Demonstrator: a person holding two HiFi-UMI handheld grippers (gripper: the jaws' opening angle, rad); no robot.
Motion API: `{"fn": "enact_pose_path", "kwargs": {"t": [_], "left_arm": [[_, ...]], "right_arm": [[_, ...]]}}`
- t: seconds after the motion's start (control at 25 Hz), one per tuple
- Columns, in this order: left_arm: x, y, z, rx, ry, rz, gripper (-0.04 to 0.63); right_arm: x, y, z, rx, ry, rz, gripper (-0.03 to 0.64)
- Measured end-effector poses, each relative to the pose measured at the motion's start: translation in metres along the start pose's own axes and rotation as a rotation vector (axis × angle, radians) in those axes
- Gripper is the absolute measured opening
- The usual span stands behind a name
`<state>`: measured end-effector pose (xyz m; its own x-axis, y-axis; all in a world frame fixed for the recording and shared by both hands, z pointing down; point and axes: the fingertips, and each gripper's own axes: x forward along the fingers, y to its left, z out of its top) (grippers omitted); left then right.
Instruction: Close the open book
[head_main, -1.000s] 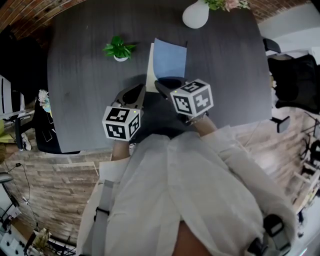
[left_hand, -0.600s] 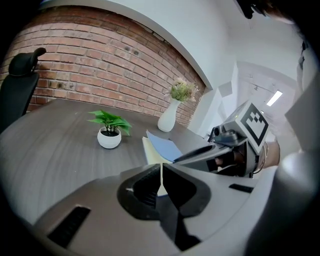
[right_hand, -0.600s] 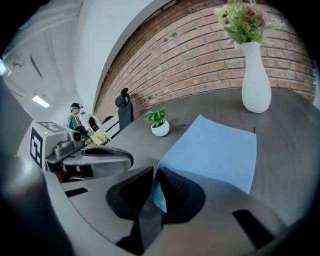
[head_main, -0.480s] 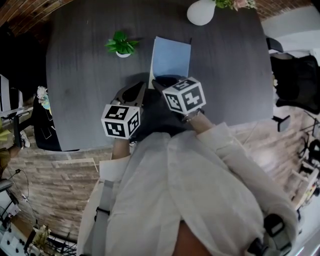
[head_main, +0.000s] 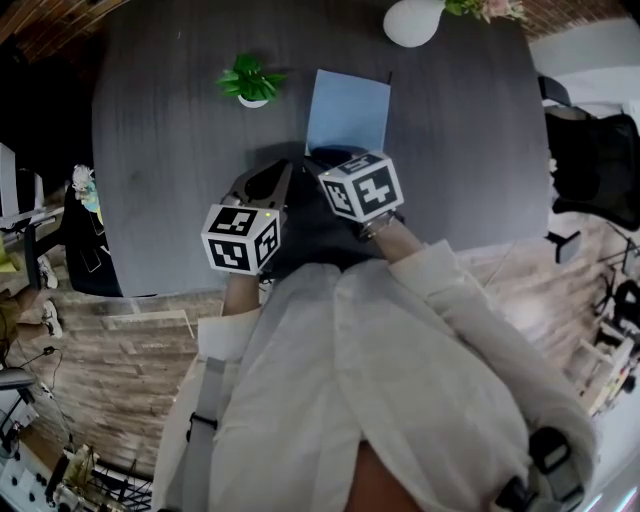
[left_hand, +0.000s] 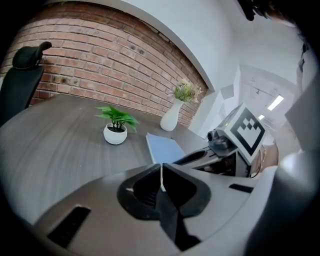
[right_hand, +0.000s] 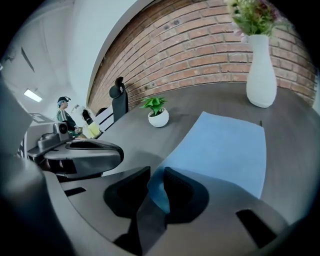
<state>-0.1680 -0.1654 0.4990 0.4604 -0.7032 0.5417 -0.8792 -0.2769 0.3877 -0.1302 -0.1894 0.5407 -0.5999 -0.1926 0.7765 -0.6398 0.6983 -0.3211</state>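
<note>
The book (head_main: 348, 108) lies closed and flat on the dark table (head_main: 160, 150), blue cover up. It also shows in the left gripper view, book (left_hand: 165, 148), and fills the right gripper view, book (right_hand: 225, 147). My right gripper (head_main: 335, 160) is at the book's near edge. Its jaws (right_hand: 156, 182) have just been opening and stand apart, with the cover's near corner in the gap. My left gripper (head_main: 265, 186) hovers just left of that edge, shut (left_hand: 161, 172) with nothing in it.
A small potted plant (head_main: 250, 82) stands left of the book. A white vase (head_main: 413, 20) with flowers stands at the table's far edge. Black office chairs (head_main: 590, 150) stand to the right. The person's pale sleeves fill the near side.
The white page strip along the book's left side is gone and the cover lies flat. The right gripper has dropped toward the book's near edge. The left gripper has stayed put.
</note>
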Motion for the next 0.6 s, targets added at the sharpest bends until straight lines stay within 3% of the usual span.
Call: {"fn": "enact_pose_path", "kwargs": {"t": [0.6], "left_arm": [[-0.003,0.003,-0.001,0.021,0.013,-0.026,0.015]], "right_arm": [[0.006,0.011,-0.005,-0.125,0.004,-0.061,0.118]]}}
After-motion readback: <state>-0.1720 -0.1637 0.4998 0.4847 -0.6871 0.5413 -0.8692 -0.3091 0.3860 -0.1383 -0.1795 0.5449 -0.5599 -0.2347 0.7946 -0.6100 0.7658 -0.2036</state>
